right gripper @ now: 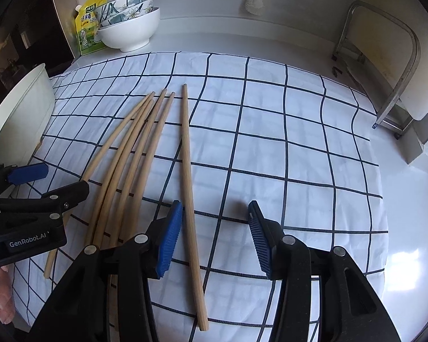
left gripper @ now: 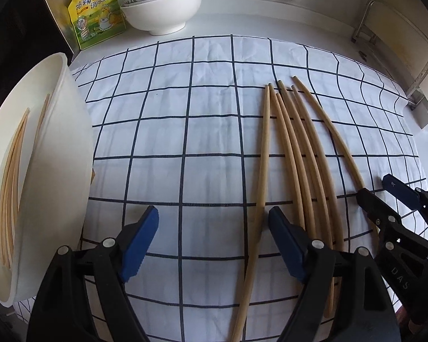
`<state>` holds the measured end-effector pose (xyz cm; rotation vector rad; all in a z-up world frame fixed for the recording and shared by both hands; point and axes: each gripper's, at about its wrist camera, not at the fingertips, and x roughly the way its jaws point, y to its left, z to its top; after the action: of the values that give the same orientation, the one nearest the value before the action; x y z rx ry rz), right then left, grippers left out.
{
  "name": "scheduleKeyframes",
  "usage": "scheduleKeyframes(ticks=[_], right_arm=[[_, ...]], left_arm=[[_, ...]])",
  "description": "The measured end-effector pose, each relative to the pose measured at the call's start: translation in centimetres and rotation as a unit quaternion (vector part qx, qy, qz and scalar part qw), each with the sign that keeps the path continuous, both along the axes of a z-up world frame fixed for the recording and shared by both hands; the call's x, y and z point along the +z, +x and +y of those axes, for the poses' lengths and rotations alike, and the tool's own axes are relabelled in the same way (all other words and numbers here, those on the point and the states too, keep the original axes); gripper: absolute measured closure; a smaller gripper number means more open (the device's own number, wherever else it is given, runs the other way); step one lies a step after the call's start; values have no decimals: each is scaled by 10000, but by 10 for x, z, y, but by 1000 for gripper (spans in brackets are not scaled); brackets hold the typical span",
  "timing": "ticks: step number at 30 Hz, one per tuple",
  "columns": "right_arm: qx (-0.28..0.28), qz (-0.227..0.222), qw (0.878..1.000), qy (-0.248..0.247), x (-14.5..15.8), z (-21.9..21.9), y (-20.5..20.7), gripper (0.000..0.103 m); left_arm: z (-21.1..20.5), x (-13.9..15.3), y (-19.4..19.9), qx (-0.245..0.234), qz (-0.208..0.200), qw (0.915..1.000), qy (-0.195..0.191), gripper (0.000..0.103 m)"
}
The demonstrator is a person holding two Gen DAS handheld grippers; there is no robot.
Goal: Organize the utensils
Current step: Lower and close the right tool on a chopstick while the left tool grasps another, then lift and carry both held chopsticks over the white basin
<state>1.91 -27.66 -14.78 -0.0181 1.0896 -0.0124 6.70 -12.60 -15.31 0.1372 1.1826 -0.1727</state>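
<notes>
Several wooden chopsticks (left gripper: pixel 294 148) lie side by side on a white checked cloth (left gripper: pixel 185 131); in the right wrist view they fan out (right gripper: pixel 134 148), with one chopstick (right gripper: pixel 189 188) lying apart to their right. My left gripper (left gripper: pixel 212 240) is open and empty, with the leftmost chopstick (left gripper: pixel 261 176) lying just inside its right finger. My right gripper (right gripper: pixel 215 239) is open and empty, with the separate chopstick lying between its fingers. A white container (left gripper: pixel 42 171) at the left holds several chopsticks (left gripper: pixel 11 171).
Stacked bowls (left gripper: pixel 162 2) and a yellow-green seasoning pouch (left gripper: pixel 97 14) stand at the back left. A metal rack (right gripper: pixel 385 65) stands at the right. Bare white counter (right gripper: pixel 413 228) lies to the right of the cloth.
</notes>
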Motion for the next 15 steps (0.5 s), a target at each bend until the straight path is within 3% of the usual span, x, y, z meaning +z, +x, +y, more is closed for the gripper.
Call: scheduleKeyframes(ticks=[3,5,6,8,11,15], right_arm=[[48,-42,10000,-31,0,2,2,57],[93,-58,9999,-50,-1,3,3,57],[123,-65,9999,-51,-1,5,3,61],[221,-67,9997,12,-1,8,3,70],[362,-56,9993,19,0,15,2,93],[283,14,9994,212,1,15,3,97]], left_arm=[[-8,1,6,-34,-1,10000,-60,29],[-10,2,8,-71,-16,9999,-132,43],[-12,3,7,-90,-26,9999,-142,47],[-15,5,7,-138,-39,9998,-158,66],[-20,7,5,-220,-16,9996,-179,92],[-24,7,5,-332,87,9992,-214,96]])
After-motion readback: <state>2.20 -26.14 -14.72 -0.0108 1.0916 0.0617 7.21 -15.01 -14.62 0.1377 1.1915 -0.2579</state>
